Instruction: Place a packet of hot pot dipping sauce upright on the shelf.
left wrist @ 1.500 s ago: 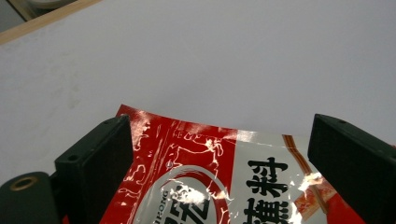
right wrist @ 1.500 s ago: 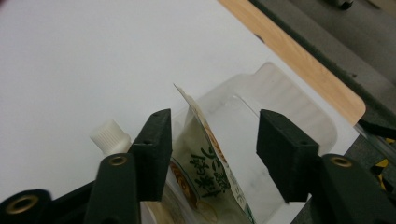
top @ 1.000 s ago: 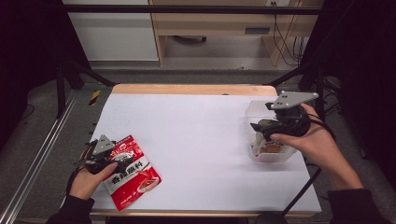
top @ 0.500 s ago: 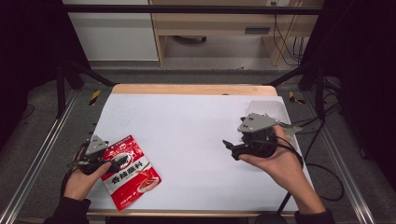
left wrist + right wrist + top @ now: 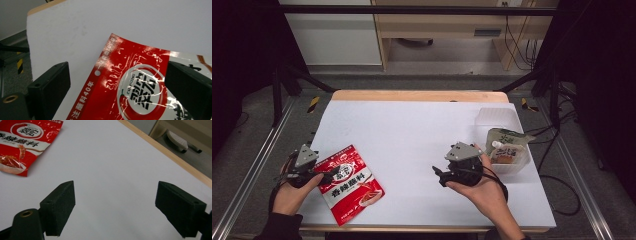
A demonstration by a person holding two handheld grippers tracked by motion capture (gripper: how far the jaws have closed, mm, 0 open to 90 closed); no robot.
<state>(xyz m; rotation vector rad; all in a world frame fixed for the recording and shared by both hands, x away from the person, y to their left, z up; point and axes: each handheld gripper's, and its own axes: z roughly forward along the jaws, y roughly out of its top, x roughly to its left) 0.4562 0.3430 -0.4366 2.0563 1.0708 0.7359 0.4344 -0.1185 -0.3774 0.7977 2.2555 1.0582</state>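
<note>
A red sauce packet with white lettering lies flat on the white table near its front left corner. My left gripper is open at the packet's left edge; in the left gripper view the packet lies between and below the two jaws. My right gripper is open over bare table right of the middle, nothing between its jaws, pointing left toward the red packet. A pale green pouch with a white cap sits in a clear plastic container at the right.
The table has a wooden back edge. Metal rails run along both sides. A second clear container part stands behind the pouch. Cables trail off the right side. A white foot pedal lies on the floor beyond.
My right gripper has let go of the green pouch, left it in the clear container, and moved left and nearer over the bare table. The left gripper has stayed at the red packet.
</note>
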